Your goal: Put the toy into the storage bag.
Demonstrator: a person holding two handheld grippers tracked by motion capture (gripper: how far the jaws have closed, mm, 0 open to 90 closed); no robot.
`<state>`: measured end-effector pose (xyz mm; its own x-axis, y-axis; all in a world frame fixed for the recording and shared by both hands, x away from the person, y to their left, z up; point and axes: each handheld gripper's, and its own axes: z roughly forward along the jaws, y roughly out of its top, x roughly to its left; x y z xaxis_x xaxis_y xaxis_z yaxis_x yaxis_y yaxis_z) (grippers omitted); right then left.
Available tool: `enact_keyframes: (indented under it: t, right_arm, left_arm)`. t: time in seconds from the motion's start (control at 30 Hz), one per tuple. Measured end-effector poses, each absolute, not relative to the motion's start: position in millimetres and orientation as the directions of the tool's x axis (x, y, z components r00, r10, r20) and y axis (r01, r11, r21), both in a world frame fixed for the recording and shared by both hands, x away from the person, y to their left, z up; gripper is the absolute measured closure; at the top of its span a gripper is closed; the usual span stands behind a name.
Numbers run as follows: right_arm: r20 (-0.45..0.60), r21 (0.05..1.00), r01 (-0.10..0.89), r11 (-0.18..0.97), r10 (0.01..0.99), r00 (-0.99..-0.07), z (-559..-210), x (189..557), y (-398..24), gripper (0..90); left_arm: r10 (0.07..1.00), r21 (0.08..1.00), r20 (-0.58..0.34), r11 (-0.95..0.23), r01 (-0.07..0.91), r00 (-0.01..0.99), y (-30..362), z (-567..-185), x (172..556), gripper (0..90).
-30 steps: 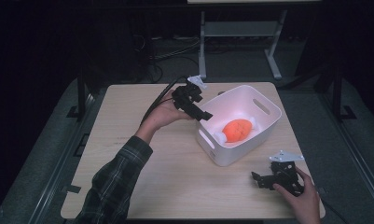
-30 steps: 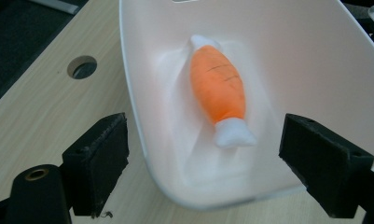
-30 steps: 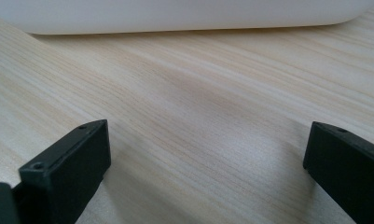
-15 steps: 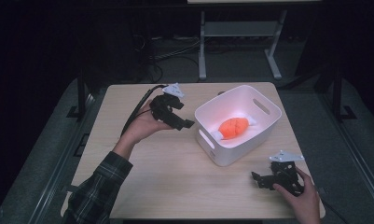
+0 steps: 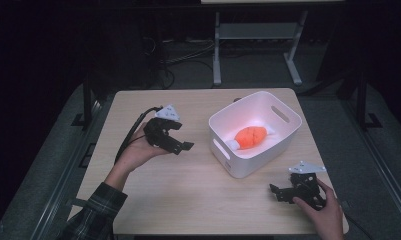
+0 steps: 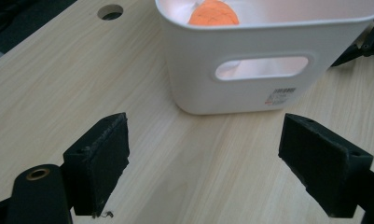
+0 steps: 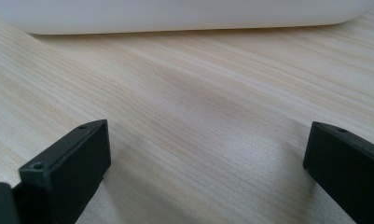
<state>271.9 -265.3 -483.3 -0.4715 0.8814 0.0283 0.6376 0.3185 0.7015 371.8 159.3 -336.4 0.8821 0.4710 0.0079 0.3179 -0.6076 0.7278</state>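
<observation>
High view: orange toy (image 5: 251, 137) already lies in white bin (image 5: 288, 131) right of centre, left gripper (image 5: 175, 139) and right gripper (image 5: 280, 192) jaws wide open, empty, so placing looks done.

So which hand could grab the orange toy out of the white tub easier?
Probably the left. The left gripper is raised, open and faces the white tub, with the orange toy in its view. The right gripper sits low on the table.

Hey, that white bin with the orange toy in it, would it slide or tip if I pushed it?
The white bin would probably slide: it sits flat on the smooth wooden table. It looks like light plastic, and the orange toy seems soft, adding little weight. A high push might tip it.
</observation>
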Motion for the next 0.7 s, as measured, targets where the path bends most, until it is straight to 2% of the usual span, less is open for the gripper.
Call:
enact_keyframes:
  t: [0.7]
  right_arm:
    - [0.028,0.701,0.638,0.319,0.881,-0.472,-483,272,-265,0.2]
  left_arm:
    - [0.572,0.732,0.008,-0.562,0.385,0.82,211,-395,318,15.9]
